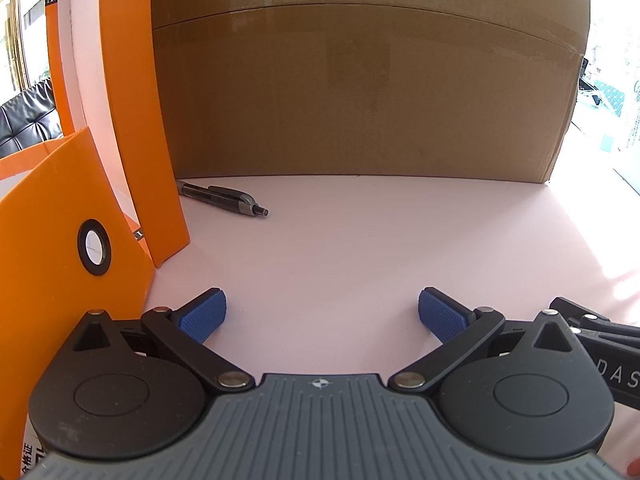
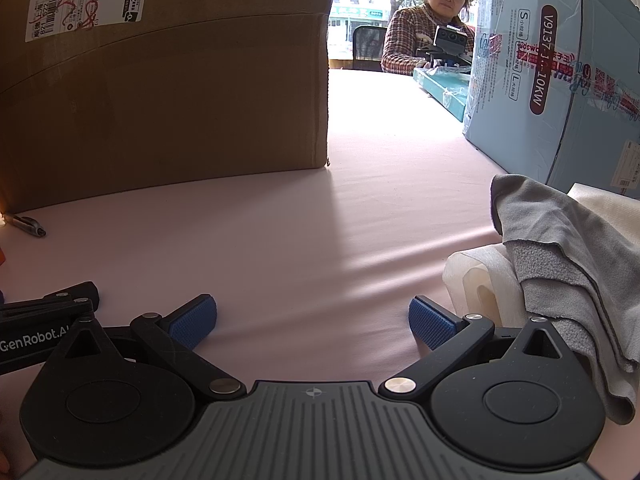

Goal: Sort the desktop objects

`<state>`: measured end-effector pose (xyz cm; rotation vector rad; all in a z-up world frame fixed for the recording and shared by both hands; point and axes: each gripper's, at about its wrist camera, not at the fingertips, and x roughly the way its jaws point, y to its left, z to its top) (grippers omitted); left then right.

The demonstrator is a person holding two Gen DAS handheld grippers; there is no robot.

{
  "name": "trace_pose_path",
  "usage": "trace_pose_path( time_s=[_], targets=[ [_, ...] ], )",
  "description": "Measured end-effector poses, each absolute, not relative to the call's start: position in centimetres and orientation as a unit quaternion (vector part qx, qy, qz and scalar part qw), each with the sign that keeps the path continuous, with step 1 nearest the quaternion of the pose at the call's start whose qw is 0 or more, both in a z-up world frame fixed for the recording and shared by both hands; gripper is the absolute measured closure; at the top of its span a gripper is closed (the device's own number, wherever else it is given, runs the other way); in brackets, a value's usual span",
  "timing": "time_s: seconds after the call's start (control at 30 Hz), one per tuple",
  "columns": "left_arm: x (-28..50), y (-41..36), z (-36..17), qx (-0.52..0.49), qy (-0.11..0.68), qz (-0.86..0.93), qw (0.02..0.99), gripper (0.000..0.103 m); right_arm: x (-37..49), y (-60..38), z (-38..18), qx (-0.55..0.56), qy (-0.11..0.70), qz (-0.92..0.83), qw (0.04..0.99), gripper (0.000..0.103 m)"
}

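Left wrist view: the left gripper [image 1: 322,312] hovers low over a pale pink desk [image 1: 360,240], its 2 blue-padded fingers [image 1: 204,314] spread wide apart and holding nothing. A dark grey pen [image 1: 224,199] lies flat at the far left, its tip end hidden behind an orange folder [image 1: 132,120] standing on edge, its clicker end pointing right. It sits just in front of a large cardboard box [image 1: 360,80]. A second orange folder [image 1: 60,240] stands nearer, touching the gripper's left side. The risk here is likely crowding: reaching for the pen could knock a folder over, or the fingers could jam against the box wall. The pen is thin and round, so it may roll or slip from the pads.

Right wrist view: the right gripper [image 2: 313,322] also hovers with its fingers [image 2: 432,322] wide apart and empty. The same pen [image 2: 28,226] shows at the far left edge. On the right, a grey cloth [image 2: 568,264] drapes over a white, soft-looking bundle [image 2: 472,280], very close to the right finger; it could snag. A light blue box [image 2: 560,80] stands far right. A seated person [image 2: 424,24] watches from across the desk.
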<state>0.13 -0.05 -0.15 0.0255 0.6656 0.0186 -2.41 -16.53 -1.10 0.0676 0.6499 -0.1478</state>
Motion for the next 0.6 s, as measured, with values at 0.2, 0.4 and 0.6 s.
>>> trace_pose_path(
  time_s=[0.2, 0.4, 0.6],
  targets=[
    [0.1, -0.1, -0.2, 0.012, 0.326, 0.009, 0.945, 0.000, -2.4, -16.6, -1.1, 0.033, 0.319, -0.072, 0.944, 0.000],
    [0.0, -0.2, 0.0, 0.014, 0.322, 0.005, 0.947, 0.000, -2.4, -16.6, -1.0, 0.035, 0.319, -0.072, 0.944, 0.000],
    [-1.6, -0.3, 1.3, 0.006, 0.257, -0.016, 0.966, 0.000, -3.3, -17.1, -0.1, 0.036, 0.292, -0.067, 0.953, 0.000]
  ],
)
